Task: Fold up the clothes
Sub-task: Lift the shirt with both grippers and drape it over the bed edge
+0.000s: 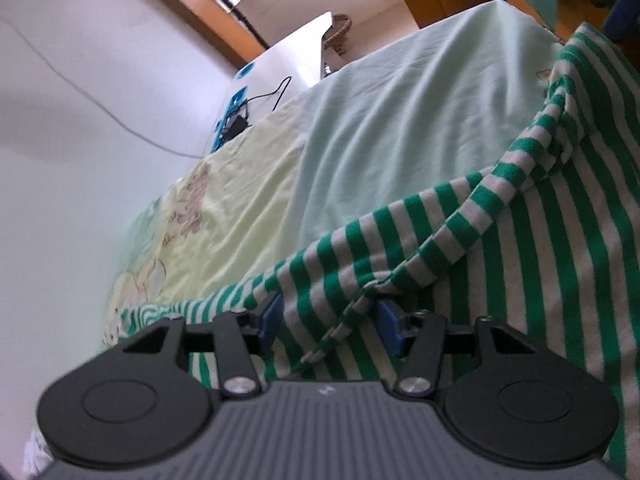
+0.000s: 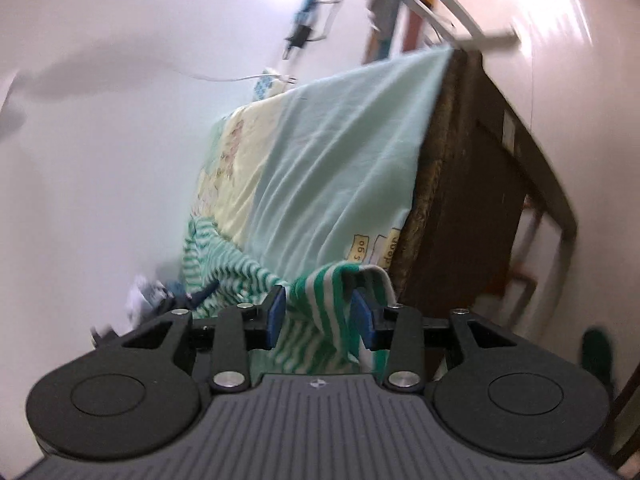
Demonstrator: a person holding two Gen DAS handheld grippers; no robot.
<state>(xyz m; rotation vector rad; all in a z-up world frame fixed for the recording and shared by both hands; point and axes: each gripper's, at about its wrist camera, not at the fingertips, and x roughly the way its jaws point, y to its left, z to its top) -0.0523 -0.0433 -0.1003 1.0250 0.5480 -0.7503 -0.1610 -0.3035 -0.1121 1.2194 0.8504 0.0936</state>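
Note:
A green and white striped garment (image 1: pixel 540 260) lies spread on the bed, with a hem bunched into a ridge that runs toward my left gripper (image 1: pixel 331 322). The blue pads (image 1: pixel 272 320) of that gripper stand well apart, and the striped cloth lies loose between them, so it is open. In the right wrist view, a fold of the same garment (image 2: pixel 320 288) rises between the pads of my right gripper (image 2: pixel 319 314) near the bed's edge. Those pads (image 2: pixel 276 314) also stand apart and do not pinch the fold. This view is blurred.
The bed carries a pale green sheet (image 1: pixel 400 120) and a yellow flowered quilt (image 1: pixel 224 200) beside a white wall. A white box (image 1: pixel 288 64) and a black charger with cable (image 1: pixel 236 124) sit at the far end. The brown bed side (image 2: pixel 472 200) drops off on the right.

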